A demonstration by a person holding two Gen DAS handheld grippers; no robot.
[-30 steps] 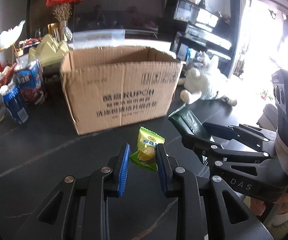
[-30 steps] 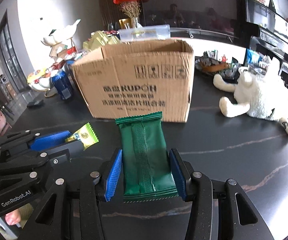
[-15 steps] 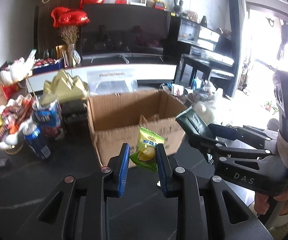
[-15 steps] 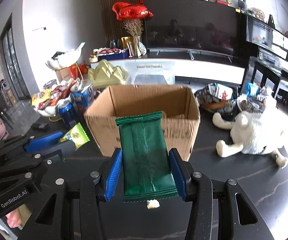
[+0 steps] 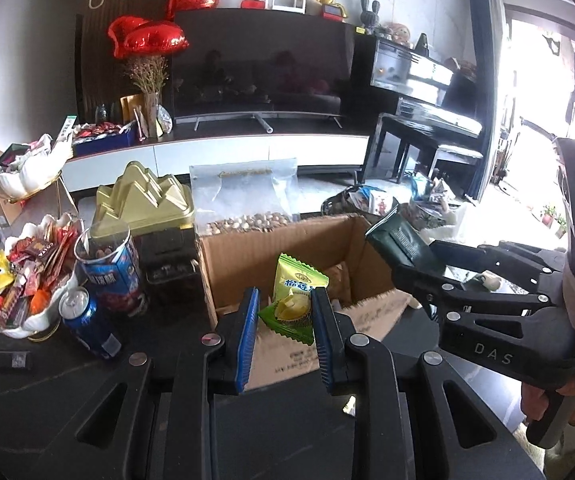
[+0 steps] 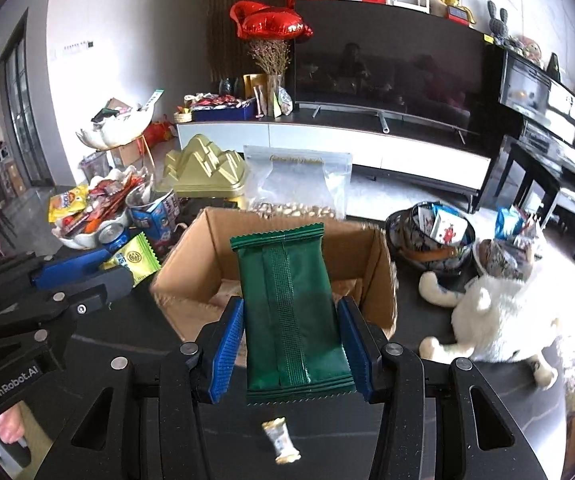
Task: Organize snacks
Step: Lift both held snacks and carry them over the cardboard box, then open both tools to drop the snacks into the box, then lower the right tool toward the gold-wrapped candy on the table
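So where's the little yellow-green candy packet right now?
The yellow-green candy packet is pinched in the left tongs, held above the open brown cardboard box, left of the dark green snack pouch.

A dark television [image 6: 391, 68] fronts white walls; daylight floods the right.

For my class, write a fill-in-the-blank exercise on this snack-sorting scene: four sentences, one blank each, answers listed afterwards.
1. The left tool grips a small yellow-green packet showing a ____ fruit.
2. The right tool grips a long packet coloured dark ____.
3. Both packets are held above an open ____ box.
4. Right of the box lies a ____ plush toy.

Answers: durian; green; cardboard; white
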